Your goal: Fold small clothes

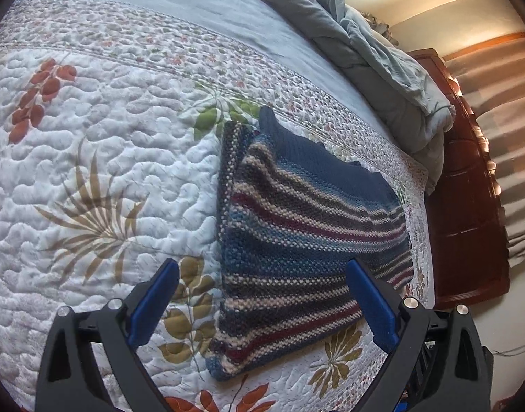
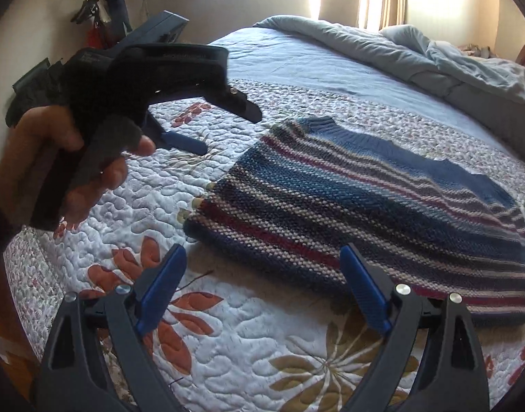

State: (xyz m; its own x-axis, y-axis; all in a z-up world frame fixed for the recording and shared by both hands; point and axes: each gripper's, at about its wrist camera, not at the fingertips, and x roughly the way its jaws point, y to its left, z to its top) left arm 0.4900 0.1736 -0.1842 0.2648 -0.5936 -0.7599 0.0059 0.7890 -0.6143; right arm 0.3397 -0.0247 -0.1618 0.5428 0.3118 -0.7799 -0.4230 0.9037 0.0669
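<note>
Striped sweater folded on the bed, both grippers open above it.

The striped knit sweater (image 1: 307, 226) lies folded flat on the flowered quilt (image 1: 90, 130), its plain blue collar end towards the rumpled grey duvet (image 1: 365, 44) at the far side of the bed. The left gripper (image 1: 262, 298) points steeply down at the sweater's near edge, its blue fingers (image 1: 152, 302) spread wide with nothing between them, one over the quilt and one over the knit. From the right wrist view a hand (image 2: 56, 158) wraps the left gripper's black handle, tilted down towards the quilt beside the sweater. The right gripper (image 2: 262, 295) also tilts down, fingers wide apart and holding nothing, hanging over the quilt at the sweater's near corner.
</note>
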